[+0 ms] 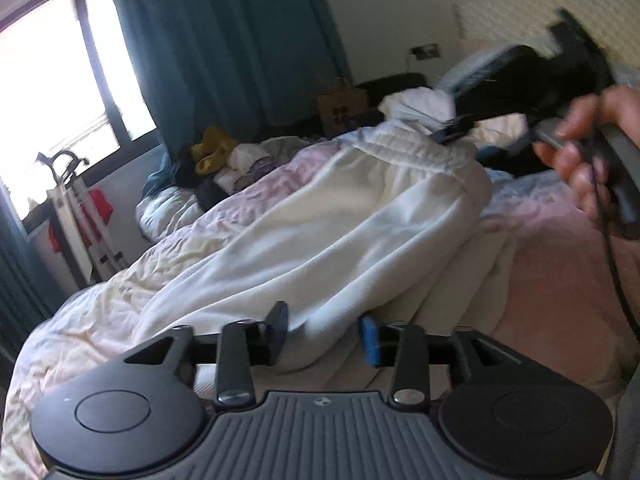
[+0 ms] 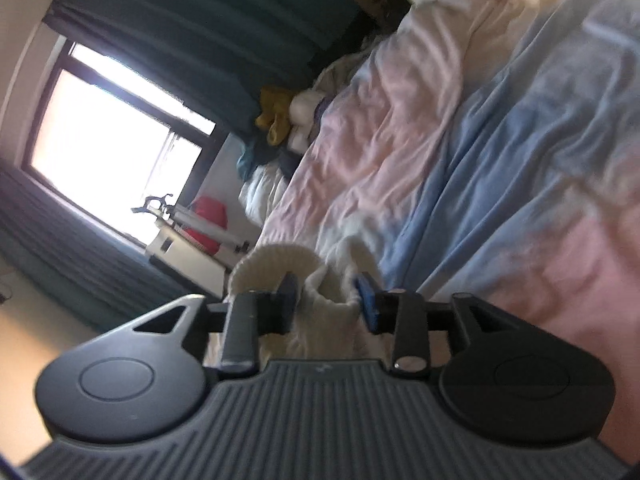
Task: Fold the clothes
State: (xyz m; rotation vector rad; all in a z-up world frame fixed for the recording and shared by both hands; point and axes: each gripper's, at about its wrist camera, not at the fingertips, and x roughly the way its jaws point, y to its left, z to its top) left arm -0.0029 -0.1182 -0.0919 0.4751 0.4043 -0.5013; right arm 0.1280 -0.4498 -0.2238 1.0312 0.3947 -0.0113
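A cream-white garment (image 1: 340, 232) with a ribbed elastic waistband lies stretched across the bed. My left gripper (image 1: 324, 332) has its jaws around the garment's lower end, cloth filling the gap between the fingers. In the left wrist view my right gripper (image 1: 452, 130), held by a hand, grips the waistband at the far upper right. In the right wrist view my right gripper (image 2: 330, 300) has the ribbed waistband (image 2: 276, 260) bunched between its fingers.
The bed has a pink, cream and blue patchwork cover (image 2: 500, 140). A pile of clothes with a yellow item (image 1: 212, 152) lies at the far side near teal curtains (image 1: 224, 40). A window (image 1: 48, 92) and a folding rack (image 1: 76, 208) stand on the left.
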